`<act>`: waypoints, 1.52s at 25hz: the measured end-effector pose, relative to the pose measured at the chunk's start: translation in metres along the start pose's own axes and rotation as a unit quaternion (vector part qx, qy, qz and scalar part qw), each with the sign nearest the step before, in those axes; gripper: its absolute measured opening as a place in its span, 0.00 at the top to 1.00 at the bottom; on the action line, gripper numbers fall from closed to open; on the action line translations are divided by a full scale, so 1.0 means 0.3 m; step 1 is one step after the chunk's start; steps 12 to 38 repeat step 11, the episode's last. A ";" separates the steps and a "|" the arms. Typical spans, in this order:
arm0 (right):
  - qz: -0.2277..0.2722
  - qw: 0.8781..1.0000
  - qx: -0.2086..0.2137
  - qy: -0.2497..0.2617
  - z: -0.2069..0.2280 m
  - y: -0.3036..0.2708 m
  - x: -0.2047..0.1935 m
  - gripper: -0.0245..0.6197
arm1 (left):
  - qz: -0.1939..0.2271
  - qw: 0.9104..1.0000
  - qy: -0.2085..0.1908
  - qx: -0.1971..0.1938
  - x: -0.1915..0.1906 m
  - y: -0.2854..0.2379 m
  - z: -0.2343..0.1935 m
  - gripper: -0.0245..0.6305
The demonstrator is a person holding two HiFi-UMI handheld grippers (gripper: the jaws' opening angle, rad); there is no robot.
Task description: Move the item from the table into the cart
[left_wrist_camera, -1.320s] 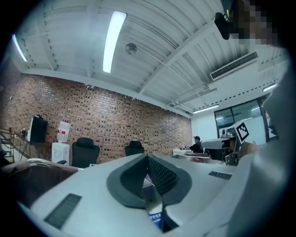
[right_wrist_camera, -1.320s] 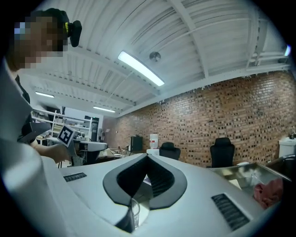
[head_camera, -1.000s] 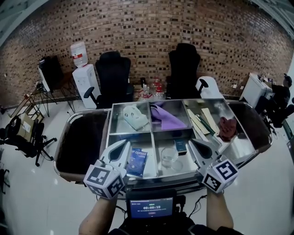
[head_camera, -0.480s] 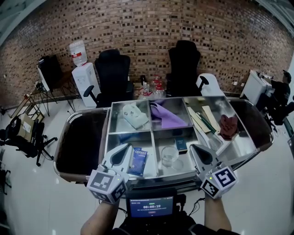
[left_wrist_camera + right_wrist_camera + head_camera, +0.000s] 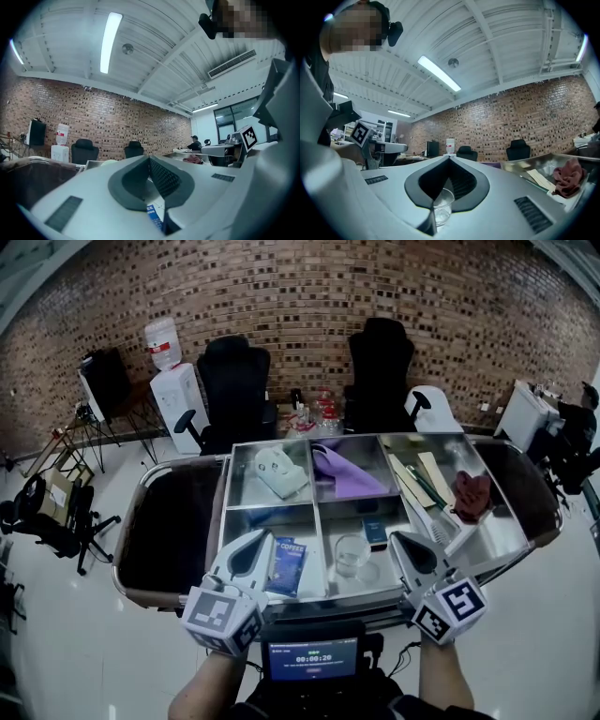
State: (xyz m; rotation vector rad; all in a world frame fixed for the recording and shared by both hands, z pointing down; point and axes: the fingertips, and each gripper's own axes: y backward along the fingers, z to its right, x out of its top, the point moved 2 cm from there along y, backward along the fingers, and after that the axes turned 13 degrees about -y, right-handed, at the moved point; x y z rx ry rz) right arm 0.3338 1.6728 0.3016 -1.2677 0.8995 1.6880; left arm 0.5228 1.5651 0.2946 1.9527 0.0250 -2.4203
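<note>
A steel tray [image 5: 316, 512] with several compartments lies in front of me. In its near compartments are a blue coffee packet [image 5: 286, 565], a clear plastic cup [image 5: 352, 554] and a small dark box [image 5: 374, 532]. My left gripper [image 5: 257, 538] hovers over the near left compartment beside the packet, shut and empty. My right gripper [image 5: 398, 538] is just right of the cup, also shut with nothing in it. Past the closed tip of the left gripper [image 5: 150, 159] a strip of the packet [image 5: 153, 216] shows below. The cup [image 5: 440, 206] shows under the closed right gripper [image 5: 449, 159].
The far compartments hold a white mask-like item [image 5: 281, 472], a purple cloth [image 5: 342, 474], paper strips [image 5: 422, 482] and a red cloth [image 5: 472, 495]. Dark surfaces [image 5: 169, 521] flank the tray. Two black chairs [image 5: 234, 381] stand behind, a small screen [image 5: 312, 659] below my hands.
Both grippers stay shut and have drawn back slightly toward me; my view has shifted a little, so the tray sits lower in the picture.
</note>
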 end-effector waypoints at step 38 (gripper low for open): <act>-0.003 1.000 -0.003 0.001 0.008 0.005 -0.001 0.96 | -0.010 1.000 0.018 0.004 -0.020 0.008 0.001 0.96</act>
